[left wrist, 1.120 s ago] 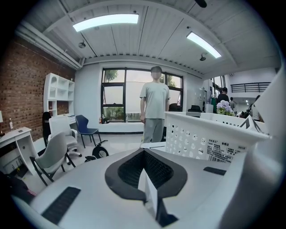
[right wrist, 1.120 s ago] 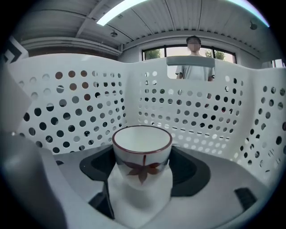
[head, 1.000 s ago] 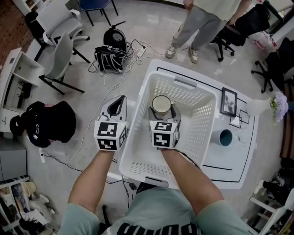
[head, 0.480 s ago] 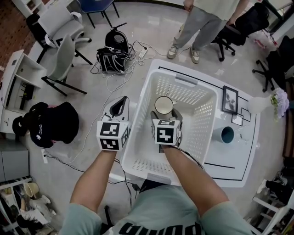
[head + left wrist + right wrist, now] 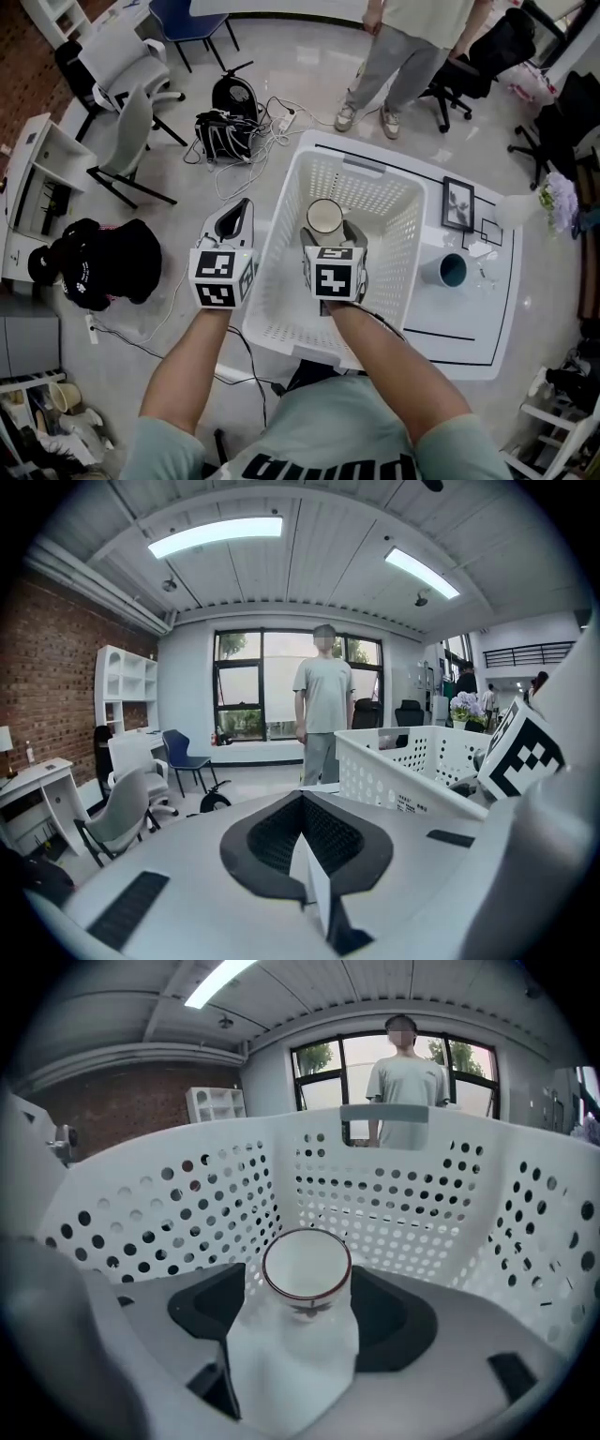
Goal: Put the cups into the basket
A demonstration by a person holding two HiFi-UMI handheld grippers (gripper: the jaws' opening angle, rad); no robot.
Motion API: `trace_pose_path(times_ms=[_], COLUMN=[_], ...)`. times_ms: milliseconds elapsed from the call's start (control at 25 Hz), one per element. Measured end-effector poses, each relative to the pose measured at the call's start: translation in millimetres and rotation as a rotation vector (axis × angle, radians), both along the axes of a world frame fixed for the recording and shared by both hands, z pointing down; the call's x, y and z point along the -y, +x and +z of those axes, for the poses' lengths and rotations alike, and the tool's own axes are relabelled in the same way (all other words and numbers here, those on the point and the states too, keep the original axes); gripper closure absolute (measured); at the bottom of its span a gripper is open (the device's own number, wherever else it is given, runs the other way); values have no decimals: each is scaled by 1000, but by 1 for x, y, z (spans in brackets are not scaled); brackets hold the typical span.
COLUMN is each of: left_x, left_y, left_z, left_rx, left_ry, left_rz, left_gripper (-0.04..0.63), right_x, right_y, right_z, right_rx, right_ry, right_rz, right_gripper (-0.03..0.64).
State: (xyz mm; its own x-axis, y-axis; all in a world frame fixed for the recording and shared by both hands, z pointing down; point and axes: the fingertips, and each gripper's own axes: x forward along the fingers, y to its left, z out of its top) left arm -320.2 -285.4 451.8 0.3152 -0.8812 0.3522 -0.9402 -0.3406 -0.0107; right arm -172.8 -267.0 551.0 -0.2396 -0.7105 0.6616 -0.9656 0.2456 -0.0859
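My right gripper (image 5: 327,228) is shut on a white cup (image 5: 324,217) with a dark red rim and holds it inside the white perforated basket (image 5: 406,246). In the right gripper view the cup (image 5: 306,1271) stands between the jaws with the basket wall (image 5: 441,1213) all around it. A teal cup (image 5: 444,270) lies on its side on the white table (image 5: 469,319), right of the basket. My left gripper (image 5: 234,221) hovers outside the basket's left wall, jaws closed together with nothing between them; its own view shows its tip (image 5: 302,841) and the basket (image 5: 412,766) to its right.
A framed picture (image 5: 457,205) and a small card lie on the table behind the teal cup. A person (image 5: 412,42) stands beyond the table. Office chairs (image 5: 131,131), a black bag (image 5: 230,98) with cables and a dark heap (image 5: 98,262) sit on the floor at left.
The basket and table have shifted slightly in the view as my head moved. My right gripper still holds the cup inside the basket, a little lower. The left gripper has barely moved.
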Motion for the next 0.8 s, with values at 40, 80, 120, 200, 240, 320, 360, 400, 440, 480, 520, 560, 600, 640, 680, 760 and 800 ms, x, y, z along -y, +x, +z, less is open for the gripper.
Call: trace_pose_path(times_ms=[40, 80, 120, 200, 240, 320, 360, 400, 440, 480, 520, 560, 600, 640, 680, 760, 800], left_x=[-1, -2, -4, -6, -7, -10, -12, -14, -16, -18, -20, -22, -24, -26, -27, -31, -33], left_y=[-1, -2, -3, -6, -7, -8, -9, -10, -9, -8, -7, -6, -4, -2, 1, 8, 12], left_z=[-4, -7, -11, -16, -19, -26, -31, -36, -41, -47, -52, -58, -63, -69, -74, -83, -88], left_rx=[8, 16, 24, 35, 41, 49, 52, 54, 56, 61, 66, 72, 75, 77, 78, 78, 78], left_ry=[4, 7, 10, 14, 16, 23, 28, 35, 41, 48, 54, 60, 64, 67, 69, 73, 77], left_rz=[-2, -4, -8, -15, -18, -26, -32, -38, -43, -47, -51, -55, -59, -61, -61, -55, -51], left_gripper=[592, 592, 593, 592, 592, 592, 592, 592, 593, 592, 592, 592, 592, 592, 592, 592, 592], right_x=[0, -1, -2, -3, -3, -5, -6, -7, -8, -10, -13, -14, -16, -17, -19, -24, -26], right_y=[-1, -3, -4, -4, -3, 0, 1, 2, 3, 5, 7, 9, 11, 11, 11, 10, 9], right_z=[-6, -13, -20, -31, -35, -41, -45, -50, -56, -61, -66, -71, -77, -83, -87, -99, -106], right_rx=[7, 14, 20, 24, 26, 29, 29, 30, 30, 29, 24, 18, 14, 14, 19, 33, 42], right_ry=[10, 16, 20, 31, 40, 58, 69, 80, 91, 100, 110, 123, 135, 145, 149, 154, 163], right_rz=[-2, -3, -4, -7, -8, -13, -19, -27, -36, -44, -49, -50, -52, -56, -61, -73, -79], right_gripper=[259, 259, 259, 261, 261, 261, 262, 262, 264, 267, 294, 391, 481, 500, 508, 526, 534])
